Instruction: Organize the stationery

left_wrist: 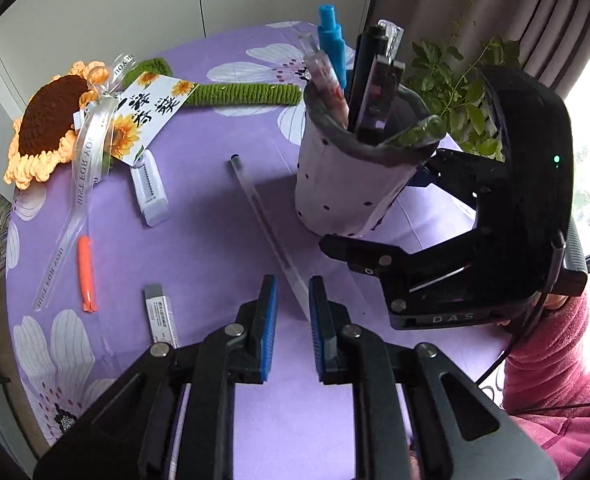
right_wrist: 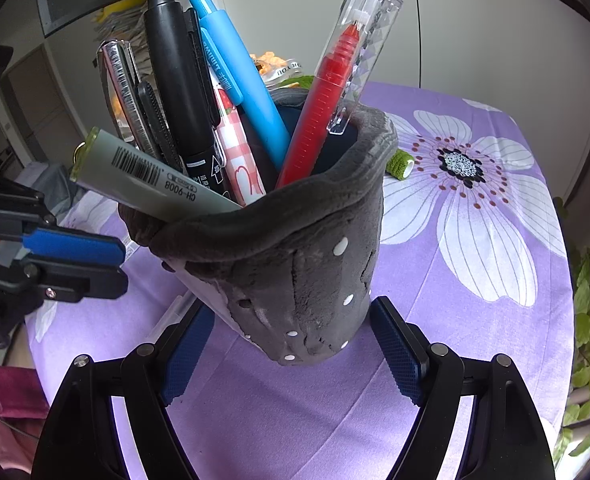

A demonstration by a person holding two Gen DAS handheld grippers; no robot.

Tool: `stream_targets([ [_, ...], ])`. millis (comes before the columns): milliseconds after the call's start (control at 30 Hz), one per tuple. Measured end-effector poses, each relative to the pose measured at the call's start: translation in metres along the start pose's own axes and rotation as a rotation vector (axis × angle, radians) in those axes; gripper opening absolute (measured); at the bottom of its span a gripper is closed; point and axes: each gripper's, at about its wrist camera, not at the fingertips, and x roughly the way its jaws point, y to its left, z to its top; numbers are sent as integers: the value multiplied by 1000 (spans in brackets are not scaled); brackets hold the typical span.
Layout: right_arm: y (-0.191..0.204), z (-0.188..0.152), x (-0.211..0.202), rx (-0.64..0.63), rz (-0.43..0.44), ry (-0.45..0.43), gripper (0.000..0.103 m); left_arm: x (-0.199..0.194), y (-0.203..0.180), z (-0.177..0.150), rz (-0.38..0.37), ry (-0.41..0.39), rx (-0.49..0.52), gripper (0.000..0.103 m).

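While the fabric pen holder leans on the purple flowered table, two hand-held tools work either side of it.

Left tool [left_wrist: 292, 304]: blue pads parted, nothing clamped; a clear pen [left_wrist: 269, 232] lies on the cloth with its near end running between the fingertips, and contact cannot be told.

Right tool [right_wrist: 291, 344]: fingers spread wide around the base of the pen holder [right_wrist: 295, 276]; whether the pads touch the plush cannot be told. From the left wrist, most of this tool is hidden behind the holder.

Pen holder contents, right wrist view: a black marker [right_wrist: 183, 92], blue pen [right_wrist: 243, 88], red pen in a clear case [right_wrist: 335, 96], grey-green marker with a barcode [right_wrist: 151, 176] and a pink checked pen [right_wrist: 239, 148].

Pen holder, left wrist view: its pale dotted outer side [left_wrist: 347, 184] shows, tilted.

Loose stationery, left wrist view only: an orange pen [left_wrist: 86, 272], a white eraser in a printed sleeve [left_wrist: 161, 312] and a white correction tape [left_wrist: 149, 188], all left of the clear pen.

Table edge: a crocheted sunflower [left_wrist: 51, 124] with ribbon and card lies at the far left; leafy plant [left_wrist: 459, 92] at right.
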Motion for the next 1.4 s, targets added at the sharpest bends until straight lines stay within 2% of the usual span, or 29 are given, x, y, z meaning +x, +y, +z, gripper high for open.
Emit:
stream_targets([
  [233,-2,0,-1,0,0,0,81,18,-7,-8,-14,52,-8,27],
  [333,-2,0,-1,0,0,0,81,27,-7,-10,-11,80,-14,27],
  [400,-2,0,-1,0,1,0,81,27,-8,-11,-6,69,-12,27],
  [500,-1,0,-1,0,1,0,81,28,-6,-11,-6,67,-20,22],
  [533,-2,0,-1,0,1,0,81,28,-5,-11,-6,68,-23,11],
  [633,-3,-1,-2,1,1,0,81,24,1,-12,-19,59,-31,8],
  [833,-5,-1,-3,1,2,0,81,-3,10,-13,29,-14,-40,8],
  [967,-5,-1,-3,1,2,0,81,-29,19,-10,69,-90,-59,8],
  [1167,-5,-1,-3,1,2,0,81,-65,35,1,92,-210,-81,8],
  [1400,-5,-1,-3,1,2,-1,82,-87,39,11,107,-279,-69,8],
])
